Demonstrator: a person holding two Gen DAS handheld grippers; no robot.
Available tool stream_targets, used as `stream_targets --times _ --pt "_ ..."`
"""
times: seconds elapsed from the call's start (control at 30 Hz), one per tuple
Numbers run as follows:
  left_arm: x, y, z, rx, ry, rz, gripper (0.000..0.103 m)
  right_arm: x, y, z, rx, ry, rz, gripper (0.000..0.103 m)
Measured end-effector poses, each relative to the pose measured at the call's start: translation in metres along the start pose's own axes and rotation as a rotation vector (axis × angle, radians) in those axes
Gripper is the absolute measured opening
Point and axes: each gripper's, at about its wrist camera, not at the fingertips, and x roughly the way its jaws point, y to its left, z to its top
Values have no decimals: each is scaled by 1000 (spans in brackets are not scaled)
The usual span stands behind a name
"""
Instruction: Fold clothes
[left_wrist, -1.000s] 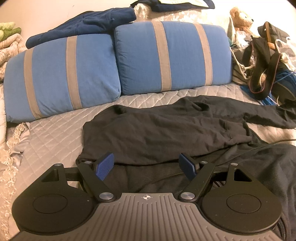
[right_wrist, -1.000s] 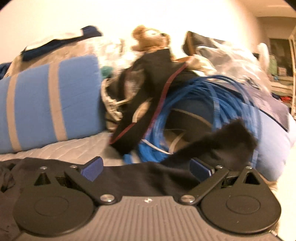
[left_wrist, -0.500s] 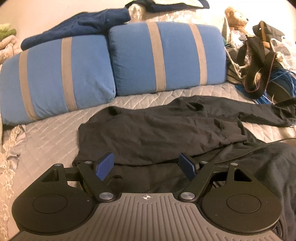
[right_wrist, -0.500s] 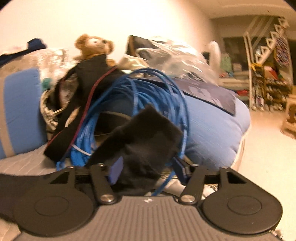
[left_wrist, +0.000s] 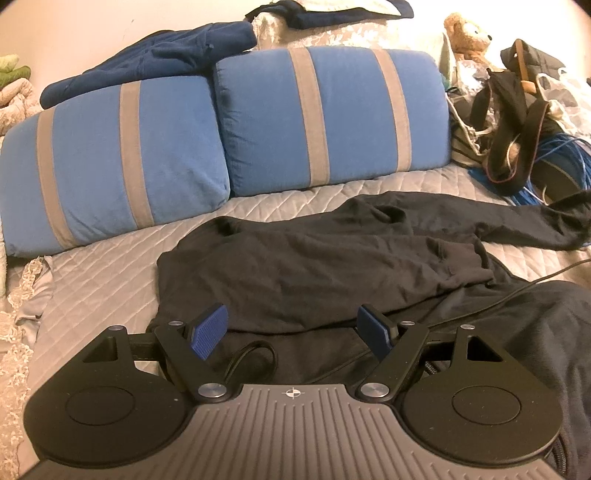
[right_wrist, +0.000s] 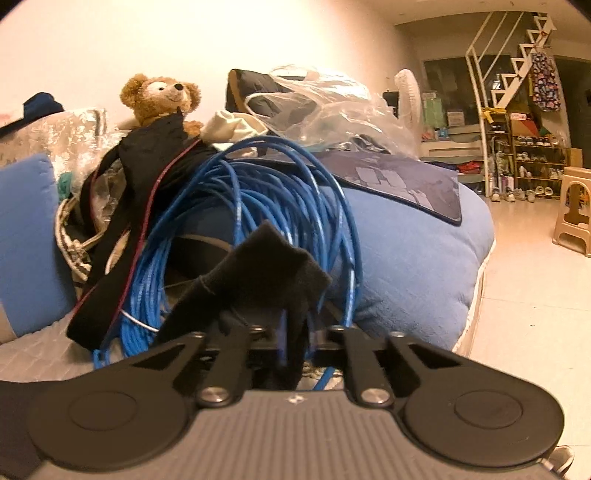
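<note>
Two blue pillows with tan stripes (left_wrist: 229, 129) lean side by side at the back of a quilted grey bedspread (left_wrist: 99, 280). A navy garment (left_wrist: 147, 55) lies across the left pillow's top. To the right, a coil of blue cable (right_wrist: 258, 206) rests against a black strap (right_wrist: 122, 236), with a teddy bear (right_wrist: 159, 98) and a clear plastic bag (right_wrist: 325, 110) behind them.

The right gripper's (right_wrist: 291, 332) pads were hidden behind the bunched black sleeve end (right_wrist: 266, 266) clamped between them. In the left wrist view, the black garment (left_wrist: 332, 266) ran off the right edge, and its near hem lay concealed under the left gripper (left_wrist: 293, 328) body. The blue cable coil (right_wrist: 258, 206) was partly covered by the sleeve end and a black strap (right_wrist: 122, 236). Items on the distant shelves (right_wrist: 532, 162) were too small to identify.
</note>
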Motion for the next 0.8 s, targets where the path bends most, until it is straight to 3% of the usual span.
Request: stream_targets --times 0.23,0.53,0.8 --pt "1 0 -1 2 5 14 77 -25 21 16 -83 -7 86 6" --pt "1 -2 -2 13 5 38 77 -56 66 34 -133 35 304 6" --pt "1 -3 -2 19 1 48 77 -85 130 29 -253 92 494 5"
